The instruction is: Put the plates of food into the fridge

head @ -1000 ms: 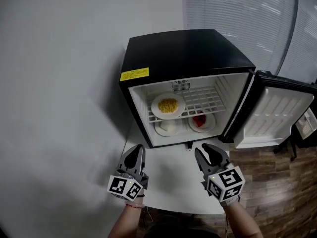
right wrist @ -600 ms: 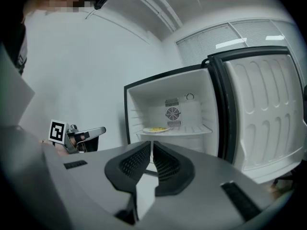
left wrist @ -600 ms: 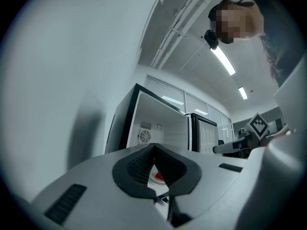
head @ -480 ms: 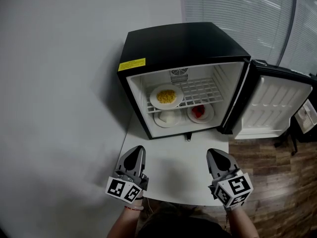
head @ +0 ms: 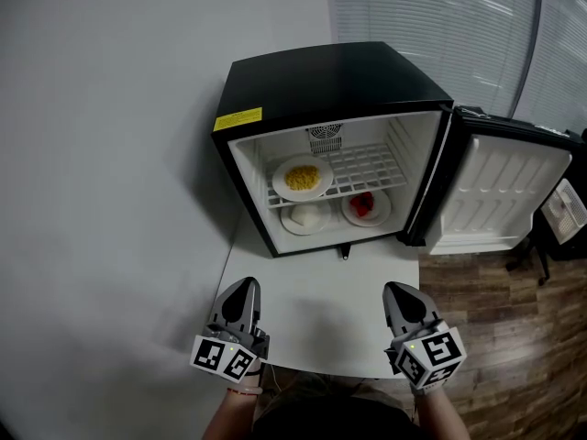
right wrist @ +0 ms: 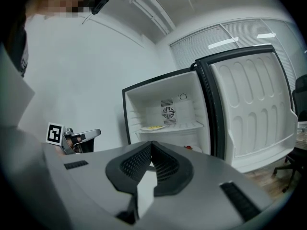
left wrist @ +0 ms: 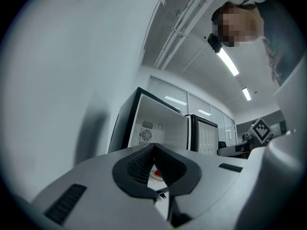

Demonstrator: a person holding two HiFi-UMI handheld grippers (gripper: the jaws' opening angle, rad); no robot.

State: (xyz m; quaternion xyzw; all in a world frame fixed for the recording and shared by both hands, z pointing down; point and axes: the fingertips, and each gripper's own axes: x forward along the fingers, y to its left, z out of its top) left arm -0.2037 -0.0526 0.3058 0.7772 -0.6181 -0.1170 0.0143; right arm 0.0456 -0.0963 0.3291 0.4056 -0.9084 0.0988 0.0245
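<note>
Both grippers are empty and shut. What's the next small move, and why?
Probably reach the right gripper to the open fridge door and push it closed: the yellow-food plate, red-food plate and a third plate already sit inside the fridge.

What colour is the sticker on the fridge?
The sticker is yellow, clearest in the head view.
</note>
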